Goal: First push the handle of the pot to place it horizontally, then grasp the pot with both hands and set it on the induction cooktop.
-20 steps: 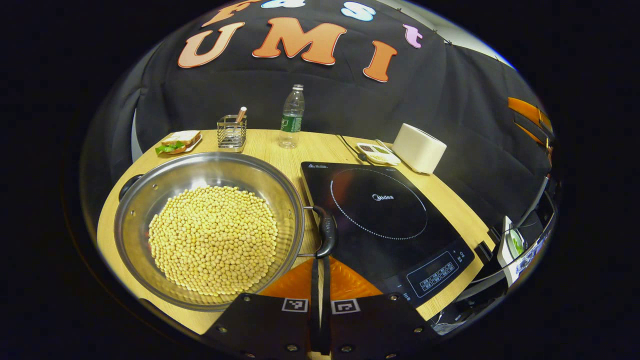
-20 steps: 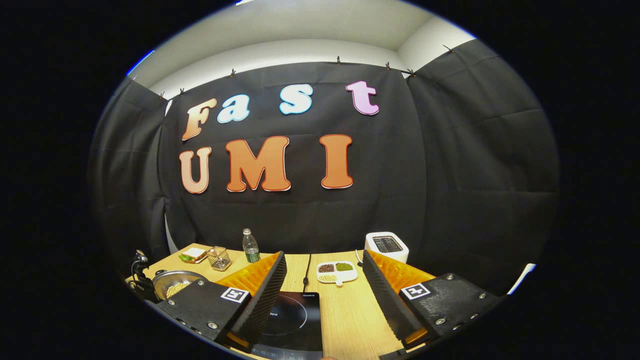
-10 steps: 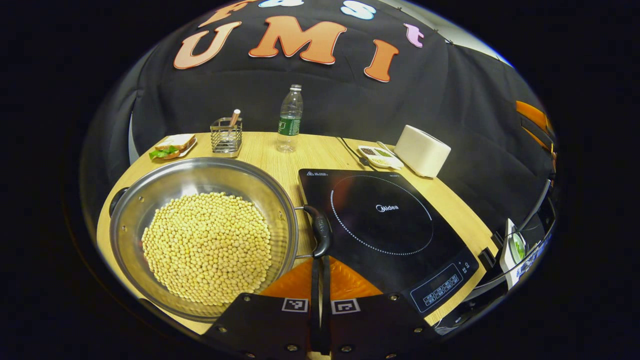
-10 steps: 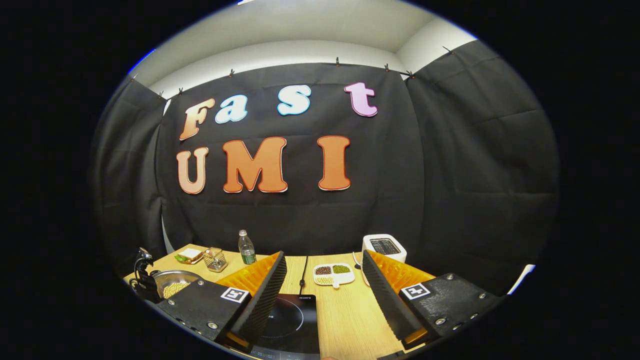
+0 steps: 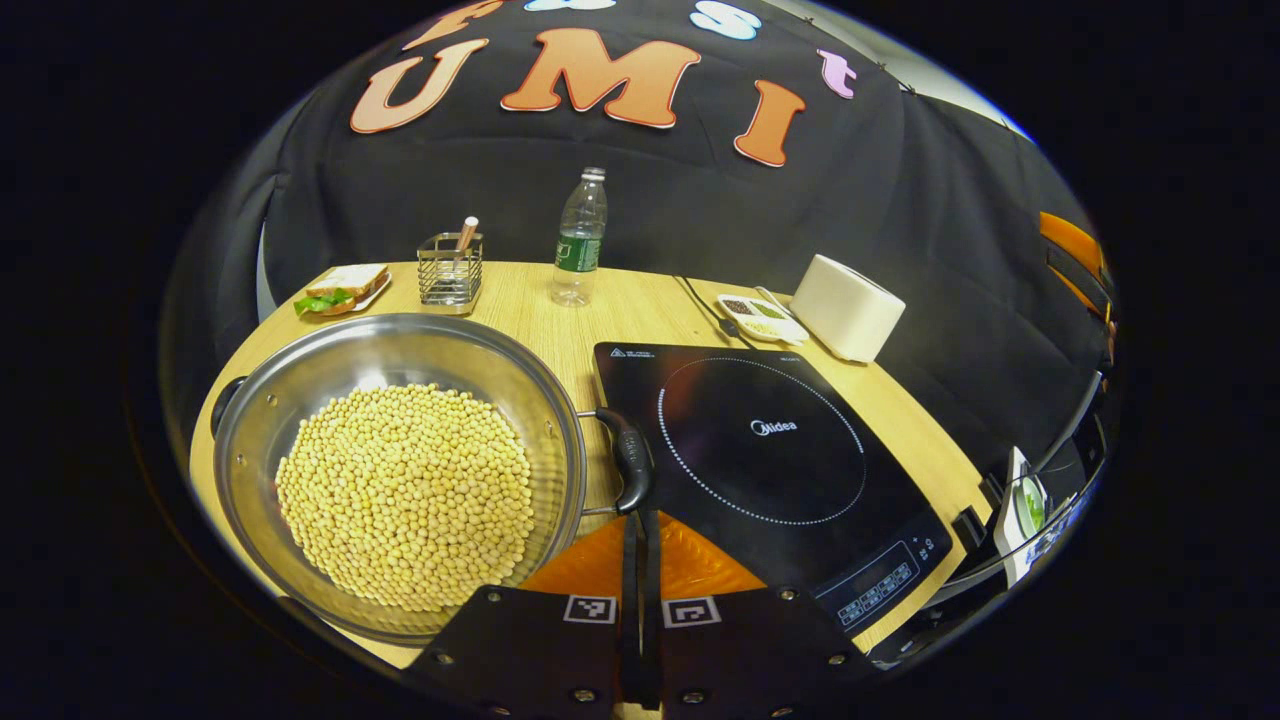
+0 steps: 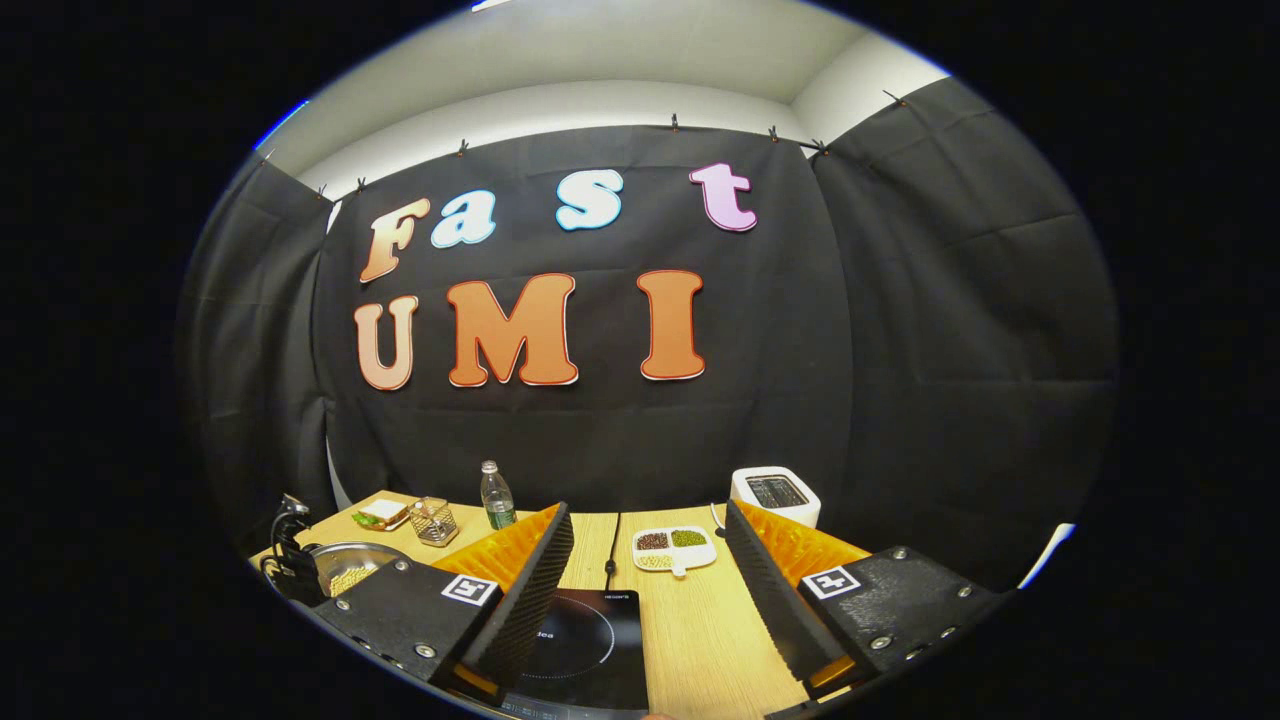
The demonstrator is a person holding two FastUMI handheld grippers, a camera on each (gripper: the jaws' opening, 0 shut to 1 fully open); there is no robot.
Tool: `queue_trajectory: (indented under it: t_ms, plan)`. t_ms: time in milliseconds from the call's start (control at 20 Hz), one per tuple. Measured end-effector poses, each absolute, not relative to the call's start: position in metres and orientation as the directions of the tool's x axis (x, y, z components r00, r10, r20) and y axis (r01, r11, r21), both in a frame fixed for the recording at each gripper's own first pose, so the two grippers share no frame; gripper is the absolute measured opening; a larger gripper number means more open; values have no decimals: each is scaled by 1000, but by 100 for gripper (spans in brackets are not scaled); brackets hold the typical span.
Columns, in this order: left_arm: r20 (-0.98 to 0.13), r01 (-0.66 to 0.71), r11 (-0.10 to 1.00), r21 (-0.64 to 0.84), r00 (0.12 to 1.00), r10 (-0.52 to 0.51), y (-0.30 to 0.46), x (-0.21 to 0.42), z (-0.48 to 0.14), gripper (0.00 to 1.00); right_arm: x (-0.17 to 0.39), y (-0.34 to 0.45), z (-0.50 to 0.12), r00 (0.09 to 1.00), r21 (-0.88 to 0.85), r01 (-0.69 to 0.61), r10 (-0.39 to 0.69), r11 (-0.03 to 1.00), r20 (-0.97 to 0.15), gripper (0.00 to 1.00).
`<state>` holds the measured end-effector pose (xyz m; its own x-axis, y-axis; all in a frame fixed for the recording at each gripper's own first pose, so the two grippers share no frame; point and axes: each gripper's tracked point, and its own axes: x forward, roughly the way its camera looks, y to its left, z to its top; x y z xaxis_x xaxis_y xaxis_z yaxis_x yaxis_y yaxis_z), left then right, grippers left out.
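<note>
Sitting on the left part of the wooden table, the steel pot is wide and shallow, and it is filled with pale yellow beans. It has two black handles on opposite sides: the right handle lies between the pot and the black cooktop, its grip running near to far, while the left handle peeks out at the far left rim. The line through both handles runs roughly left to right across the table. The pot stands just beside the cooktop, not on it.

The left gripper has its two fingers pressed together with no gap, and their tips sit at the near end of the right handle; whether they touch it cannot be told. The right gripper is held higher over the cooktop's near edge, its ridged black and orange fingers spread wide apart with nothing between them.

A brand word is printed in white at the middle of the cooktop's ring, and it reads Midea. Small white print at the cooktop's far corners is too fine to read.

Along the far edge stand a sandwich plate, a wire holder, a water bottle with a green label, a divided dish and a white toaster.
</note>
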<state>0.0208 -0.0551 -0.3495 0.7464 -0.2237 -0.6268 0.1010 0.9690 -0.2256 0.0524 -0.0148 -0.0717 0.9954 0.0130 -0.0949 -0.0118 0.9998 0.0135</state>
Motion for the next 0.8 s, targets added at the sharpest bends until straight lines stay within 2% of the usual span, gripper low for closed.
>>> queue_trajectory:
  t_ms: [250, 550, 600, 650, 750, 800]
  plan:
    - [-559, 80, 976, -205, 808, -184, -27, 10, -311, 2, 46, 11, -71, 994, 32, -44, 47, 999, -98, 95]
    - [-483, 3, 986, -166, 872, -84, 40, -16, -274, 2, 37, 53, -68, 991, 43, -88, 92, 995, -98, 95]
    - [-473, -10, 986, -164, 878, -69, 52, -24, -270, 2, 34, 62, -68, 990, 41, -94, 97, 995, -99, 100]
    - [-462, -31, 987, -159, 885, -47, 69, -30, -265, 2, 32, 71, -70, 989, 37, -100, 103, 994, -102, 95]
    - [-450, -76, 987, -138, 893, 5, 101, -39, -258, 2, 27, 87, -75, 987, 34, -108, 111, 994, -114, 95]
    - [-441, -92, 988, -120, 897, 30, 116, -43, -255, 2, 24, 96, -79, 985, 35, -113, 117, 993, -124, 100]
